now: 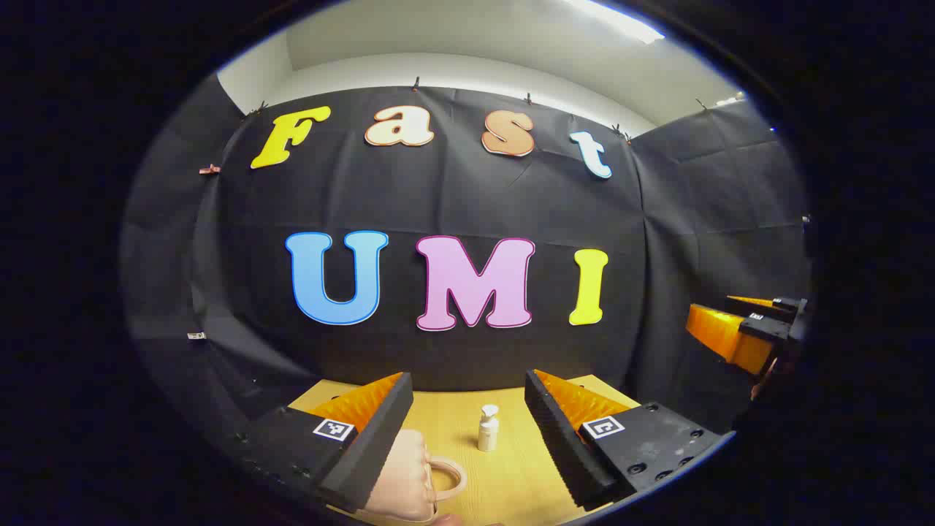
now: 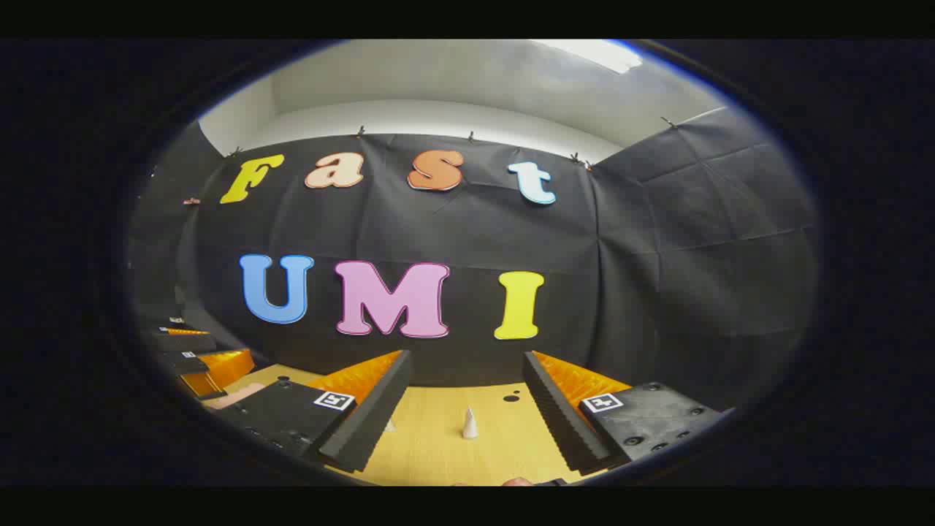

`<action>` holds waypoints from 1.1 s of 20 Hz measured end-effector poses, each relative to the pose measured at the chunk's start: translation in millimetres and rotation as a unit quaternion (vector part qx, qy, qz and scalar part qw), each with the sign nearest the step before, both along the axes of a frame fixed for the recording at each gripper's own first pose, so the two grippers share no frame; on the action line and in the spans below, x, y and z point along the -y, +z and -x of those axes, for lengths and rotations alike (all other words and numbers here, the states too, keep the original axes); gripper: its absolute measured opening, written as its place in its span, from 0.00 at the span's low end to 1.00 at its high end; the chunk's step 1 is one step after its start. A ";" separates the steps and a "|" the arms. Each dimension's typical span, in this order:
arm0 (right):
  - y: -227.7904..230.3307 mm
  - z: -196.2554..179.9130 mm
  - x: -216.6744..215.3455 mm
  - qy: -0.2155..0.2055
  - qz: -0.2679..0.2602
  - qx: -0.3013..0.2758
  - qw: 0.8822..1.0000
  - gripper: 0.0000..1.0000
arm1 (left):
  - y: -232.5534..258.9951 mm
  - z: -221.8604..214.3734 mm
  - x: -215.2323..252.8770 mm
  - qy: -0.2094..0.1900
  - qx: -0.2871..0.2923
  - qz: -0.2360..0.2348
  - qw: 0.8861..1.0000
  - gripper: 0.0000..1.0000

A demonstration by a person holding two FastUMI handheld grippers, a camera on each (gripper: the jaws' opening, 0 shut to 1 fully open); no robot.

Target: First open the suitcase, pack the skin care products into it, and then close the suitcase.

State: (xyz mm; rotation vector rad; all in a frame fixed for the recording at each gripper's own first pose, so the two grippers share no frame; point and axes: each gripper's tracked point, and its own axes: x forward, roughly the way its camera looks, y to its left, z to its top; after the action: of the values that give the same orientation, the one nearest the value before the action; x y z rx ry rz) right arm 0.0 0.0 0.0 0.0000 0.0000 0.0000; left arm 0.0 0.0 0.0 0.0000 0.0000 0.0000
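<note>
Left gripper [image 1: 467, 431]: ridged fingers gaping wide, gripping nothing. Small white pump bottle [image 1: 488, 428] standing on wood-grain table [image 1: 511, 475] at 12 o'clock; pink rounded suitcase [image 1: 409, 478] lying at 7 o'clock. Right gripper [image 2: 467, 409]: likewise spreading wide, empty.

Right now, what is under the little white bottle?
The little white bottle stands upright on the wooden table, between the open left gripper fingers but not touching them. A pink case sits nearer the camera. Anything beneath the tabletop is hidden.
</note>
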 end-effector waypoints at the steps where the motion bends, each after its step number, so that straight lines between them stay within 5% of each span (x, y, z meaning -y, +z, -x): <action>1: -4.8 -0.8 1.1 -0.001 0.005 -0.008 1.000 0.96 | -2.1 0.2 3.1 -0.009 -0.004 0.000 1.000 0.97; 14: 0.2 8.6 0.8 0.005 0.025 0.001 1.000 0.96 | -12.2 2.2 18.7 -0.043 -0.013 -0.013 0.999 0.98; 22: 3.1 18.4 -10.6 0.022 0.005 0.003 1.000 0.96 | -126.8 -14.7 31.1 -0.062 -0.123 -0.030 0.990 0.98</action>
State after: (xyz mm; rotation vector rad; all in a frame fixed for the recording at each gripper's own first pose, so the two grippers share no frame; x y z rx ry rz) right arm -18.4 10.6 3.1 -0.0092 -0.0064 0.0433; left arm 14.7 -31.1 -126.8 0.0609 0.2475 -0.1240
